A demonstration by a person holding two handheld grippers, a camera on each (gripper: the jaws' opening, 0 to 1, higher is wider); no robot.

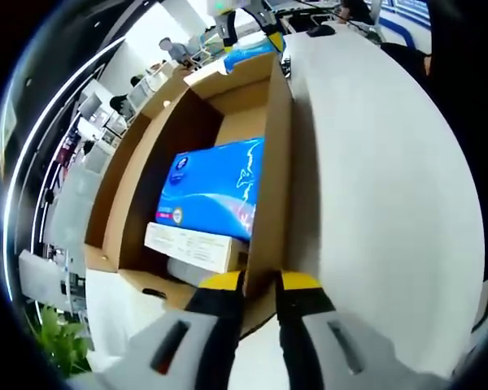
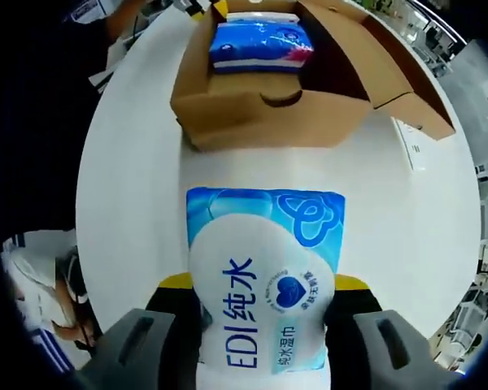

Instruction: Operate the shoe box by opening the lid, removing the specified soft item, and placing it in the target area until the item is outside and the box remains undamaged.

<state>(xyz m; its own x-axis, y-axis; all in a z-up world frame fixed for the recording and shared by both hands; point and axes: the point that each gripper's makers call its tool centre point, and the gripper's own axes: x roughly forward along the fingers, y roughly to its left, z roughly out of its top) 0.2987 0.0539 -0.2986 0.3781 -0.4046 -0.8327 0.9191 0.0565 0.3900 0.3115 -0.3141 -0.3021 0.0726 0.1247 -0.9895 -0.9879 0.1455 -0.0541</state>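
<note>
Right tongs clamp a blue-and-white soft wet-wipes pack, its lower end cut off, above the white table. At twelve o'clock, the open brown cardboard shoe box half-hides a blue packet. Left tongs pinch the box's wall.

Left hand-held gripper jaws nearly closed, seemingly clamping something thin; right hand-held gripper spread, gripping.
</note>
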